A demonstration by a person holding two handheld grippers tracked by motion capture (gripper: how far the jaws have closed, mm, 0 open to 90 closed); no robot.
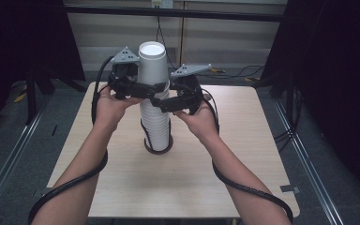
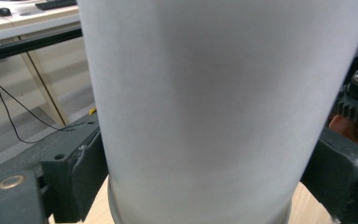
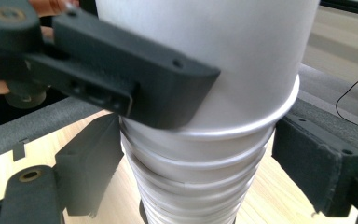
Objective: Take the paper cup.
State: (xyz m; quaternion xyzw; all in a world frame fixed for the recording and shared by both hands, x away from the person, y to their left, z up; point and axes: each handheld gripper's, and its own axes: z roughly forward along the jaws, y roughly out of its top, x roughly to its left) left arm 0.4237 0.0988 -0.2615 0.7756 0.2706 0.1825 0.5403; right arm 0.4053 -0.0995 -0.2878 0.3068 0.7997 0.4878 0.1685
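Note:
A tall stack of white paper cups stands upside down on a dark ring at the middle of the wooden table. The top cup sits higher than the rest. My left gripper comes in from the left, and its pads press on both sides of that top cup. My right gripper comes in from the right, just below it. Its pads hold the stacked rims under the top cup's rim. The left gripper's jaw crosses the upper left of the right gripper view.
Both forearms reach in from the near edge, each trailing a black cable. Metal rails run along the floor on both sides of the table. Dark curtains hang left and right, and loose wires lie behind the far edge.

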